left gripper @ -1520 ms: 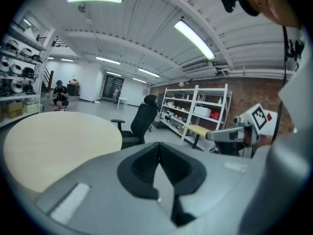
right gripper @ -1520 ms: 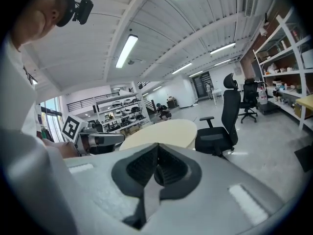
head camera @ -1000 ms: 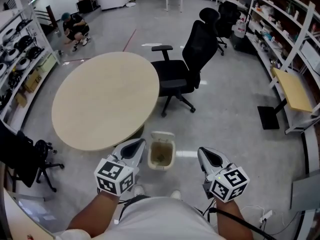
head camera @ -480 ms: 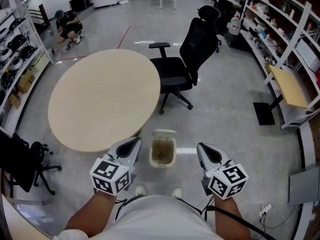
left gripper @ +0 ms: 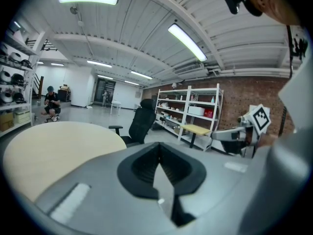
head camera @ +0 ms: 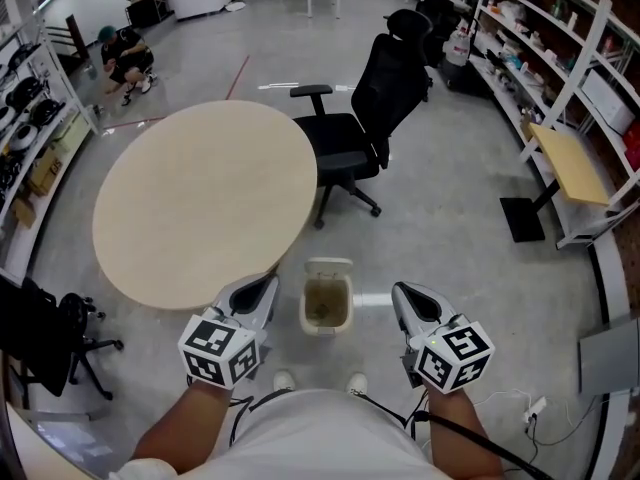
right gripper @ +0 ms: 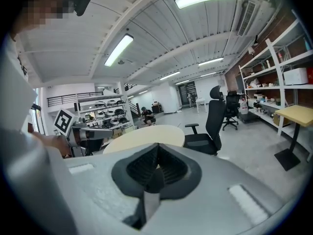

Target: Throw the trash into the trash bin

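A small white trash bin (head camera: 325, 308) stands open-topped on the grey floor, right below me, its inside brownish. My left gripper (head camera: 260, 288) hovers just left of the bin and my right gripper (head camera: 407, 296) just right of it, both pointing forward and slightly down. In the left gripper view the jaws (left gripper: 159, 153) meet in a closed seam with nothing between them. The right gripper's jaws (right gripper: 156, 155) are likewise shut and empty. I see no loose trash on the round beige table (head camera: 200, 198) or on the floor.
The round table stands ahead on the left, its near edge close to the left gripper. A black office chair (head camera: 365, 118) stands beyond the bin. Shelving (head camera: 560, 58) and a small yellow-topped desk (head camera: 565, 163) line the right wall. A person (head camera: 122, 56) crouches far back left.
Both grippers have drifted slightly across the floor with the person and stay shut; the bin still sits between them. The view has shifted a little, so table and chair sit further left.
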The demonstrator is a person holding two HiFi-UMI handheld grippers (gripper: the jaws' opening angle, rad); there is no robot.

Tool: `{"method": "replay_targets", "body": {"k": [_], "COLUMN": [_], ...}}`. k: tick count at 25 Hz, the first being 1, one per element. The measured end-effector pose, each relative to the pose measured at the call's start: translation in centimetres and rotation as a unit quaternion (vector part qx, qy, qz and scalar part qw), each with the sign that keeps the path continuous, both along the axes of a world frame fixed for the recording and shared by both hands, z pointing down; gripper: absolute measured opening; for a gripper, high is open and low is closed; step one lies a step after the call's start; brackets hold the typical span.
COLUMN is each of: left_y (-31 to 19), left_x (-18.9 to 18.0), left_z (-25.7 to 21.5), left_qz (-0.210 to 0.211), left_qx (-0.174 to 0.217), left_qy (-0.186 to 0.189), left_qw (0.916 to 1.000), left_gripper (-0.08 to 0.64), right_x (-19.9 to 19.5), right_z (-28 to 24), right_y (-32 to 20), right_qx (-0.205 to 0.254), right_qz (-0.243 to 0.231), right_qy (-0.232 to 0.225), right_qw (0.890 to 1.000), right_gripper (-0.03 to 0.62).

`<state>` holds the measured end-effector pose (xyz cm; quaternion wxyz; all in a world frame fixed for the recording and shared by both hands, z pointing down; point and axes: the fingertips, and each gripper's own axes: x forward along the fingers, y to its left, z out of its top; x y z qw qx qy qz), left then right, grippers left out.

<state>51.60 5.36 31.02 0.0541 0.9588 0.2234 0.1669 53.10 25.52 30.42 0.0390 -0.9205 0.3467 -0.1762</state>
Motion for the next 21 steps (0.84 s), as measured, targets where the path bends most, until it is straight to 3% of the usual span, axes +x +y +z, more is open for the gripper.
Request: {"method": "replay_targets", "body": {"k": [21], "left_y": [0.53], "left_x": [0.07], "left_z": [0.22], "left_qz": [0.013], "left_qx": [-0.001], "left_qy": [0.002], "left_qw": [0.9999], "left_gripper": [0.007], "right_x": [-0.51], "right_z": [0.37], "right_y": [0.42], "right_qx": [-0.007], "right_qz": [0.01], "right_qy": [0.003], "right_qw": [1.0], "right_gripper": [0.002]}}
